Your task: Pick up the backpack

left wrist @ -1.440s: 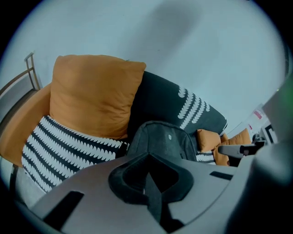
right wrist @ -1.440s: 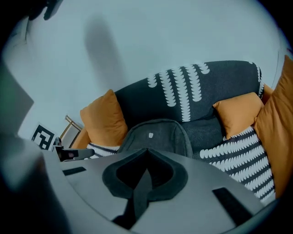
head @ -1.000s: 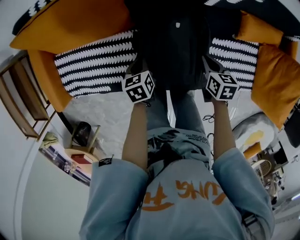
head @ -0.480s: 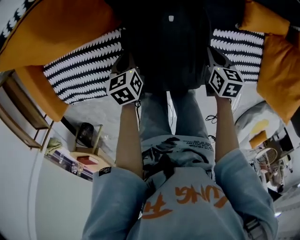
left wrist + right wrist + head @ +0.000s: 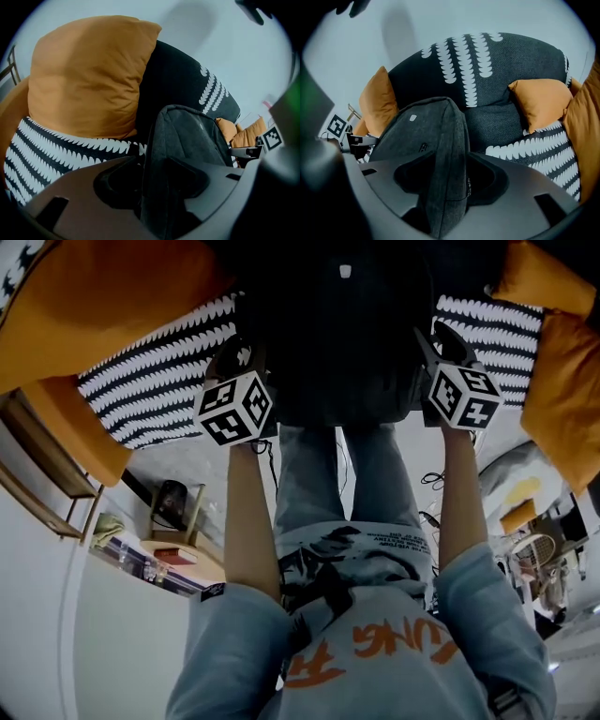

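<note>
Both tongs stand released, jaws just opened: left gripper (image 5: pixel 152 180) and right gripper (image 5: pixel 450 187) each straddle a side edge of the dark backpack (image 5: pixel 342 324), upright on the striped sofa seat (image 5: pixel 155 381) between orange cushions (image 5: pixel 112 287). The backpack looks soft and saggy, so clamping those side seams seems best.

- A home living room;
- dark grey fabric sofa with white scalloped stripes (image 5: pixel 487 61);
- plump orange fabric cushions (image 5: pixel 89 75);
- low round wooden side table (image 5: pixel 202 563) beside it
</note>
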`<state>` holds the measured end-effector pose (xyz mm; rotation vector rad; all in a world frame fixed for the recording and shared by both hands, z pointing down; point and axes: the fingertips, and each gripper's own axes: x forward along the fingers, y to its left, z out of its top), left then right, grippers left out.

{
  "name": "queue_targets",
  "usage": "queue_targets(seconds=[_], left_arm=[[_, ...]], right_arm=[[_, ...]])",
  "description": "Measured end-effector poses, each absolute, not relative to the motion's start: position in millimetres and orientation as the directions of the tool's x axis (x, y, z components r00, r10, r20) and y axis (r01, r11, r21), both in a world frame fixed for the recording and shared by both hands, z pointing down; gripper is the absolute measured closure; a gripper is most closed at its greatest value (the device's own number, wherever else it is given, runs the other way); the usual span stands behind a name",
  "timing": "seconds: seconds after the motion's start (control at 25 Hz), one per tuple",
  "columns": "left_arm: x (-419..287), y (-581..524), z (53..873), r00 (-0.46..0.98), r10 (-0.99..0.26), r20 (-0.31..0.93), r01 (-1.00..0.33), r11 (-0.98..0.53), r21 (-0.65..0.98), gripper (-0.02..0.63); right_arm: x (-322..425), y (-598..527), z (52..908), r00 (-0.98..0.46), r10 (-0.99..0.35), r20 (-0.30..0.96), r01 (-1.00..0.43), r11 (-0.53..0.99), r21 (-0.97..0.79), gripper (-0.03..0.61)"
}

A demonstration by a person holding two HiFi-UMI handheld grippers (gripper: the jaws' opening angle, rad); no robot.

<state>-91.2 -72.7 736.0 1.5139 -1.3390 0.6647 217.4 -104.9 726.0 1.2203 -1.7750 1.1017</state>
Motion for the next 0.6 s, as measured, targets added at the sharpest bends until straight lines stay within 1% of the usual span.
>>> queue_targets(seconds=[0.16, 0.24, 0.36, 0.6], left_arm=[[-92, -74, 747, 0.309, -0.415, 0.856, -0.922, 0.088, 0.376, 0.360], [-90, -74, 749, 0.352, -0.419, 0.837, -0.898, 0.099, 0.428, 0.359], [-84, -80, 746, 0.404, -0.428, 0.808, -0.878, 0.067, 0.474, 0.356], [-68, -93, 761, 0.417, -0.377, 0.827, -0.890, 0.015, 0.456, 0.359]], right_arm=[[217, -107, 742, -0.317, -0.331, 0.889, -0.946, 0.182, -0.269, 0.354], [219, -108, 749, -0.325, -0.328, 0.887, -0.944, 0.164, -0.286, 0.351], [220, -108, 754, -0.336, -0.321, 0.886, -0.941, 0.164, -0.297, 0.349], [223, -112, 761, -0.344, -0.320, 0.883, -0.938, 0.152, -0.311, 0.350]])
